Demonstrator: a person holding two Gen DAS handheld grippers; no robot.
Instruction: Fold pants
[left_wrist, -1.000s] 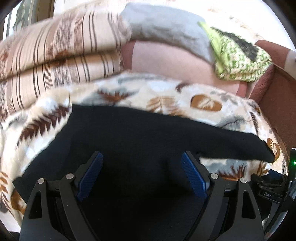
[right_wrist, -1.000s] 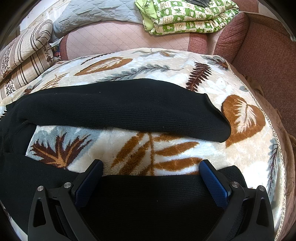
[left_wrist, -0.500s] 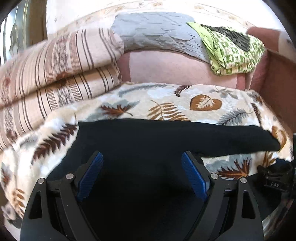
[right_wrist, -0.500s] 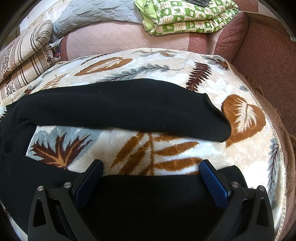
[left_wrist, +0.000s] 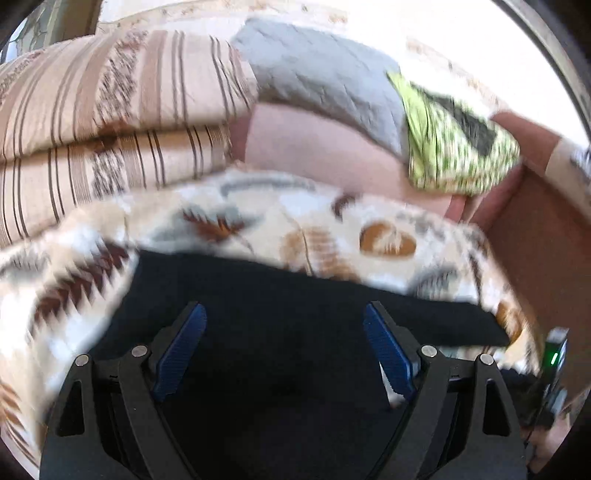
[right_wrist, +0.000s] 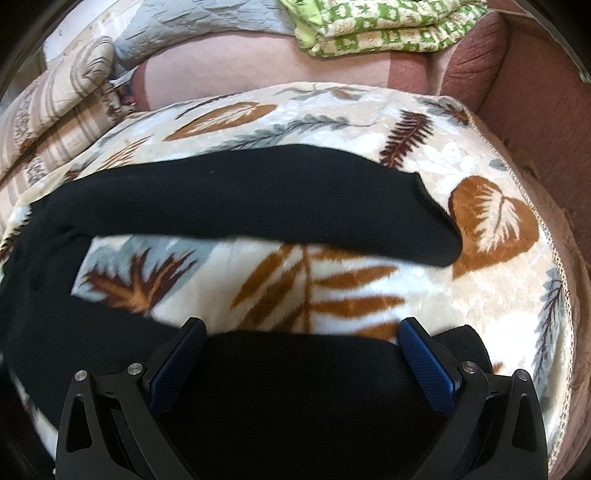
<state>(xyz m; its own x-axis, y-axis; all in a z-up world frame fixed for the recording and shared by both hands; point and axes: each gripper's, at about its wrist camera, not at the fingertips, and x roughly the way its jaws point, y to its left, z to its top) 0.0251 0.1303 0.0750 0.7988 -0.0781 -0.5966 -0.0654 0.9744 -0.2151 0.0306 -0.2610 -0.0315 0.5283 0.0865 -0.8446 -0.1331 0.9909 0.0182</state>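
Black pants lie spread on a leaf-patterned blanket. In the right wrist view the far leg runs left to right, its cuff at the right; the near leg lies under my right gripper, which is open with its jaws astride that leg's upper edge. In the left wrist view, which is blurred, the waist part of the pants fills the foreground. My left gripper is open just above the black cloth. Neither gripper holds any cloth.
Striped beige pillows stack at the left. A grey quilt and a folded green patterned cloth lie at the back on the pink couch seat. A reddish-brown armrest bounds the right. The right gripper's body shows at the left view's right edge.
The left gripper has swung and tilted over the waist, blurring its view. The right gripper has shifted slightly over the near leg. Both stay open.
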